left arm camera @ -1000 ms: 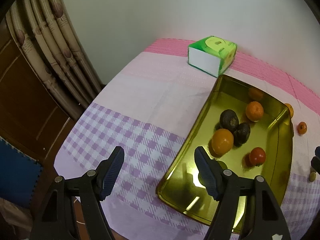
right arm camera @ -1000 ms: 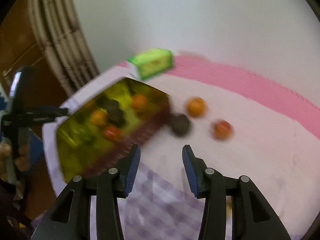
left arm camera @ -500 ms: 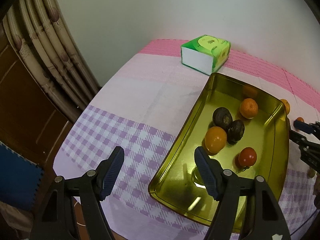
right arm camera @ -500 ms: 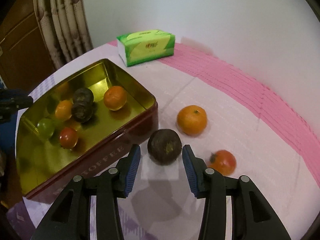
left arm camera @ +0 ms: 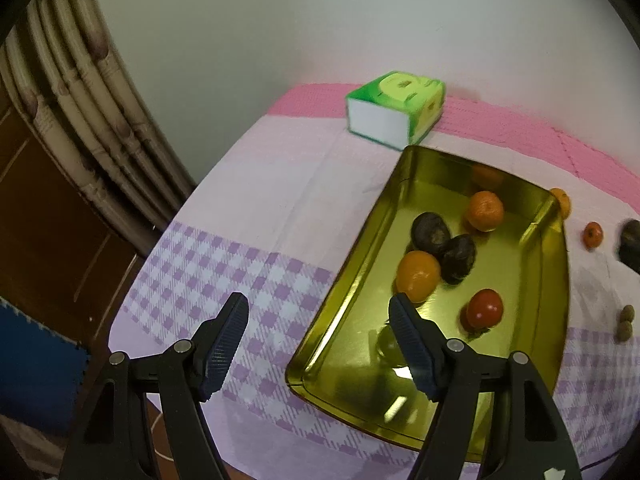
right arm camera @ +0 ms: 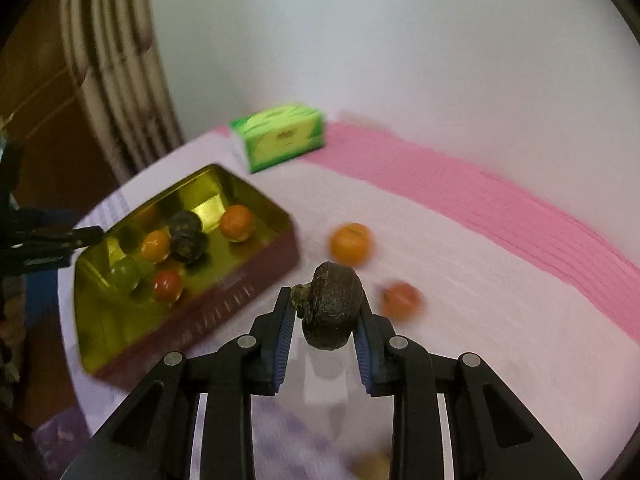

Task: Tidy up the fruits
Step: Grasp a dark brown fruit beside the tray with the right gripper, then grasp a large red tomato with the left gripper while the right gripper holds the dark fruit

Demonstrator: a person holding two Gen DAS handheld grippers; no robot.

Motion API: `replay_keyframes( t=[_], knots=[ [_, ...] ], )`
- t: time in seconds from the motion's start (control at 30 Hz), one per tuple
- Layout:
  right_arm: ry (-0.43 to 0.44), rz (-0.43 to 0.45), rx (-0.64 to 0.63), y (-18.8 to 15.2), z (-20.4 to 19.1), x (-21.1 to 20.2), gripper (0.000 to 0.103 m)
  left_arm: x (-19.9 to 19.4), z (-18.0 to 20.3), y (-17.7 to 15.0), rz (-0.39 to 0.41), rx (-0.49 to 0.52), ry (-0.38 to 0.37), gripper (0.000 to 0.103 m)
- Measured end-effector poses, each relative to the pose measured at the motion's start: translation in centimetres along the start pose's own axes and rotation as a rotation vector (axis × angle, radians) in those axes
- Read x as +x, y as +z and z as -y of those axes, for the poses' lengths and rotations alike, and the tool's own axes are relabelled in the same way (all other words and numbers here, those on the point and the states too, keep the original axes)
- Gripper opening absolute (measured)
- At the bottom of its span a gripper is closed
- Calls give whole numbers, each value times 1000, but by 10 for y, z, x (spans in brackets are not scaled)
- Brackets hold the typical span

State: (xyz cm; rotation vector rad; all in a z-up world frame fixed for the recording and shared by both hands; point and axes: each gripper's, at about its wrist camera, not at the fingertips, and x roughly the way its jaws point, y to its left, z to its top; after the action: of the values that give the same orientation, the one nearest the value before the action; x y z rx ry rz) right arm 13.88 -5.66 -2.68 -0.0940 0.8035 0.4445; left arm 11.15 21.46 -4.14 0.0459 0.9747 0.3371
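While the right wrist view is smeared by motion, the nearest things read clearly.

Right gripper (right arm camera: 326, 322): jaws clenched on a dark wrinkled fruit (right arm camera: 332, 310), lifted above the cloth; its stem end pokes toward the left pad.

Left gripper (left arm camera: 318, 338): jaws spread wide with nothing between them, one finger over the checked tablecloth (left arm camera: 240, 264), the other over the tin's near end.

Gold tin (left arm camera: 352, 292): holds two dark fruits (left arm camera: 430, 231), two oranges (left arm camera: 418, 275), a red tomato (left arm camera: 485, 308); a green fruit (right arm camera: 125, 275) shows from the right wrist, largely hidden behind the left finger in the other view.

Loose fruit: an orange (right arm camera: 351, 243) and a blurred reddish one (right arm camera: 401, 300) lie on the cloth beyond the held fruit, beside the tin.

Small brown bits (left arm camera: 626, 322): too small to identify.

Tissue box (left arm camera: 394, 114): farthest, by the wall.
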Motion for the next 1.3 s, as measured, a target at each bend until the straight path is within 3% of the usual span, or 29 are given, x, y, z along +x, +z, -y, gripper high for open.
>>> replay_keyframes(
  t=[0.2, 0.27, 0.33, 0.5, 0.6, 0.87, 1.13, 1.23, 1.3],
  knots=[
    [-246, -46, 142, -67, 97, -36, 29, -35, 30, 4, 59, 96, -98, 69],
    [-289, -56, 175, -79, 119, -39, 29, -48, 50, 4, 62, 145, -188, 72],
    [-311, -52, 220, -90, 139, -42, 29, -56, 74, 6, 60, 192, -276, 76],
    [-331, -41, 317, -106, 171, -37, 29, -59, 149, 25, 35, 341, -437, 76],
    [-324, -29, 355, -114, 180, -36, 29, -48, 191, 40, 2, 405, -503, 76],
    [-270, 2, 386, -116, 184, -35, 29, 8, 271, 64, -125, 432, -489, 76],
    [-228, 5, 388, -117, 184, -34, 29, 44, 298, 67, -157, 423, -430, 75],
    [-219, 7, 398, -118, 186, -34, 29, 56, 301, 66, -176, 407, -441, 55],
    [-217, 4, 404, -120, 188, -34, 29, 59, 300, 63, -160, 391, -444, 31]
  ],
)
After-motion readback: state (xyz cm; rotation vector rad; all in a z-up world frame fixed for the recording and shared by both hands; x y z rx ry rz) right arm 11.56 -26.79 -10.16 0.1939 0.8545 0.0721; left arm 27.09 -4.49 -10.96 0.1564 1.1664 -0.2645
